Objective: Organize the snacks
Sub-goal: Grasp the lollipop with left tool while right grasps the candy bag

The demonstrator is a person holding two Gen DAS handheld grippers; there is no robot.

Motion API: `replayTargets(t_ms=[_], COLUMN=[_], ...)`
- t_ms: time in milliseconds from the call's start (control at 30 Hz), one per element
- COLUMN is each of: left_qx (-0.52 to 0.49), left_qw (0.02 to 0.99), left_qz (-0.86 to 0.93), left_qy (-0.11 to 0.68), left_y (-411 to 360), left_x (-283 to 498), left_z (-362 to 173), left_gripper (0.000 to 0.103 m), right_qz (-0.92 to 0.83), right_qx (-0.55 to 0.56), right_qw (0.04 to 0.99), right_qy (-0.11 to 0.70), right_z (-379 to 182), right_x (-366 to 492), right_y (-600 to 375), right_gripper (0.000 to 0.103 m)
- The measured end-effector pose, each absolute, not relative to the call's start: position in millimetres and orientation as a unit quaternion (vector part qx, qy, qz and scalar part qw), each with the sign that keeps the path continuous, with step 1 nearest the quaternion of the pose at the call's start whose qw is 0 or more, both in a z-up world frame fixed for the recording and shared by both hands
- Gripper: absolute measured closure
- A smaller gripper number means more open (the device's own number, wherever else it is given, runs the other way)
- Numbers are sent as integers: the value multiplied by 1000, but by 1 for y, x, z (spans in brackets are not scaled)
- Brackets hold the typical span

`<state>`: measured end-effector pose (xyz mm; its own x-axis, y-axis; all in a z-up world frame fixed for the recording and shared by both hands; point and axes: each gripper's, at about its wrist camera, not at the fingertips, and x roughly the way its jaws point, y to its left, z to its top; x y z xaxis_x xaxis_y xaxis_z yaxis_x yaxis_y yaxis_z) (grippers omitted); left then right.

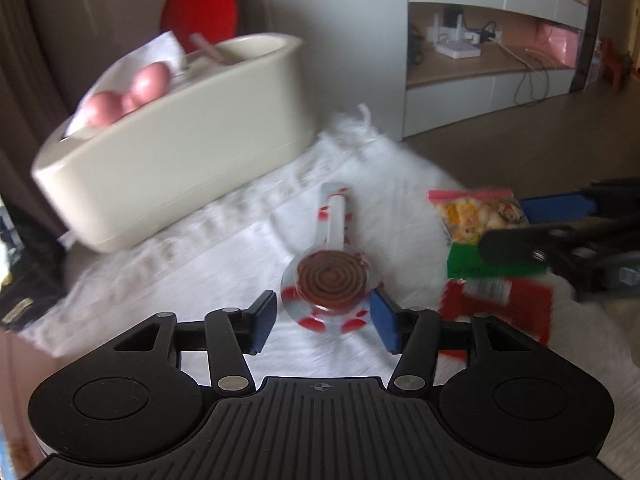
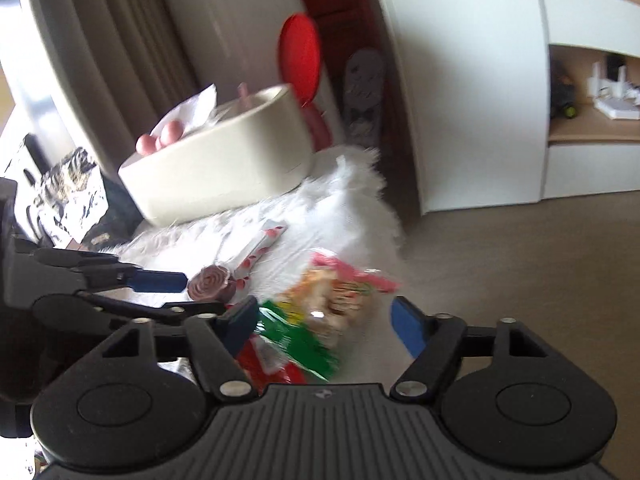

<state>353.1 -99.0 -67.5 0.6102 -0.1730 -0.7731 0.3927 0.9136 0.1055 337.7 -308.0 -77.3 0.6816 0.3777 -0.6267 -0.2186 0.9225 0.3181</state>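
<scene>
A brown spiral candy in a clear wrapper with red spots (image 1: pixel 330 280) lies on the white furry cloth (image 1: pixel 208 264). My left gripper (image 1: pixel 324 322) is open, its blue fingers either side of the candy's near end. It also shows in the right wrist view (image 2: pixel 210 284). A clear snack bag with pink strip (image 1: pixel 478 212) and a red-green packet (image 1: pixel 492 292) lie to the right. My right gripper (image 2: pixel 324 326) is open above the snack bag (image 2: pixel 332 296) and red-green packet (image 2: pixel 296 344). A cream oval bin (image 1: pixel 176 152) holds pink sweets (image 1: pixel 132 94).
A red round lid (image 1: pixel 200 4) stands behind the bin. A dark box (image 1: pixel 20 276) and a foil-patterned pack (image 2: pixel 68 196) sit left of the cloth. Brown floor (image 2: pixel 520 260) lies right, with white shelving (image 1: pixel 480 92) beyond.
</scene>
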Motion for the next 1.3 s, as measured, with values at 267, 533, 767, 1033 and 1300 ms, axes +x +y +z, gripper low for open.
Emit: replayTargets(t_ms=[267,533,767,1033,1300], left_qx=[128,97,53,57,51], left_qw=[902,901,904,884,907], left_qz=[-190,-201,-195,-168,-180], left_qy=[365,373,376,432,377], left_y=[-91,-100,-99,-77,-59], left_x=[356,380,402,346,304], left_z=[-63,-75,-77,-68,-80], left_gripper=[55,49,52,54,53], right_qz=[189,176,169,162,123], right_qx=[61,54,63,78,34], right_qw=[911,918,918,920,917], right_qy=[362,353,352,347,379], right_z=[-83,-76,-80,-74,-80], right_x=[348,331,332,340,366], right_y=[-274,-289,-289,-283,-242], right_gripper=[51,42,35,31,33])
